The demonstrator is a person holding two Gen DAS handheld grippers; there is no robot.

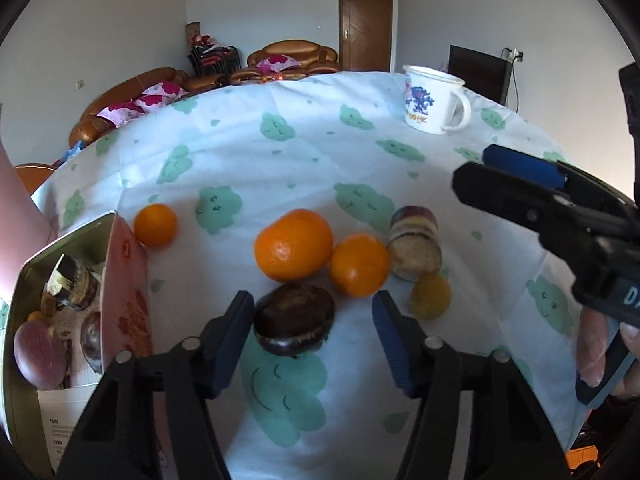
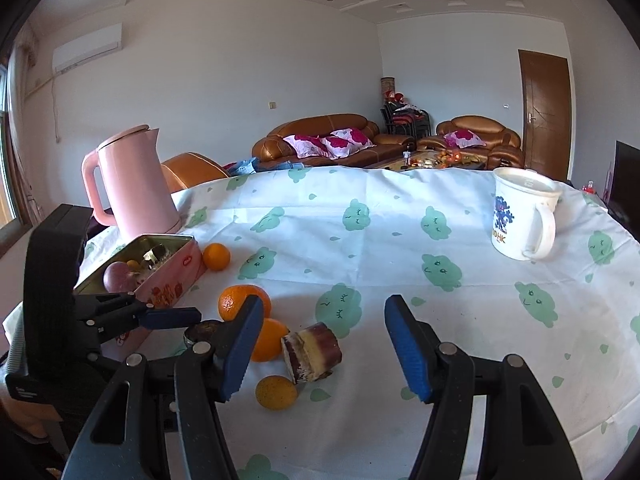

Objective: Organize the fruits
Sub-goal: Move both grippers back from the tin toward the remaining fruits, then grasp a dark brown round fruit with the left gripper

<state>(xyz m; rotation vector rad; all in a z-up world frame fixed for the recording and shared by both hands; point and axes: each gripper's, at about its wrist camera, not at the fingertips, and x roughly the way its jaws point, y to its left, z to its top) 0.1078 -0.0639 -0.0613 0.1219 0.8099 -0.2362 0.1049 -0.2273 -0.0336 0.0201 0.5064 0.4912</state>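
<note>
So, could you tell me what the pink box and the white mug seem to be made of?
The pink box looks like thin printed metal: its bare inner walls are shiny and reflective. The white mug looks like glazed ceramic or enamel, judging by its glossy white surface and printed blue figure; the pictures cannot settle which.

White walls, brown door (image 2: 545,112), leather sofas (image 2: 320,140), wall AC (image 2: 86,48); window (image 2: 6,148) prob. at left.

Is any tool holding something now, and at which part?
Nothing is held. The left tool is open around the dark round cake; the right tool is open and empty.
</note>
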